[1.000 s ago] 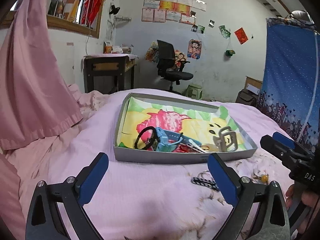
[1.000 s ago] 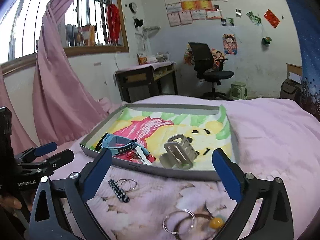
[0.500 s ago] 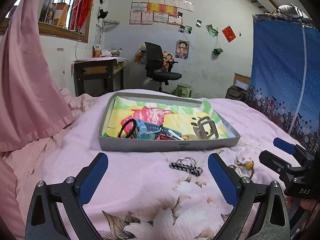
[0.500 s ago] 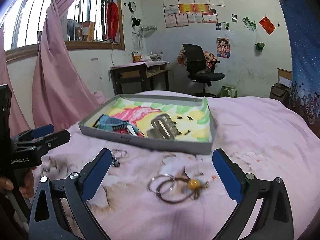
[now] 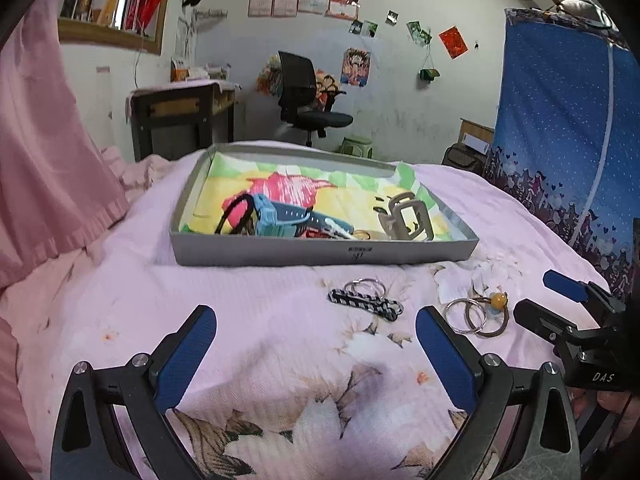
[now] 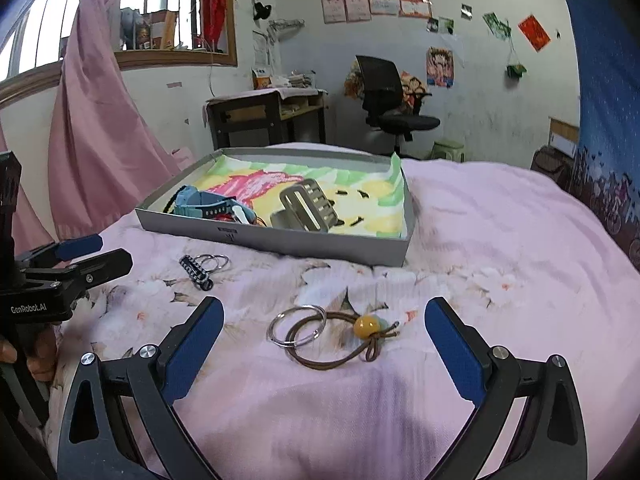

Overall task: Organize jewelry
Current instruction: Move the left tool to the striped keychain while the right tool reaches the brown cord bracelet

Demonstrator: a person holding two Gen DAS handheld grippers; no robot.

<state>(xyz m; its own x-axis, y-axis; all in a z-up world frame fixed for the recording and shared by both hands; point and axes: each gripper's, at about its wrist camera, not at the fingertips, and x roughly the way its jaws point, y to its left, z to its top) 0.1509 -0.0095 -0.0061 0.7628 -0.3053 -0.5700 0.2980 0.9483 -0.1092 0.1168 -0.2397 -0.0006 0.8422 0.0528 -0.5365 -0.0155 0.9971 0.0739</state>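
The brown hair tie with its amber bead and two metal rings is seen on the bed, near the grey tray. The tray's contents are partly hidden behind its wall. Both the left tool and the right tool are held wide open and empty.

Likely a home bedroom, pink bedspread, desk, wall posters

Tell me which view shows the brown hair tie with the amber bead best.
The right wrist view: the brown hair tie with the amber bead lies close and unobstructed between the open fingers. The left wrist view shows it smaller, off to the right, beside the right gripper.
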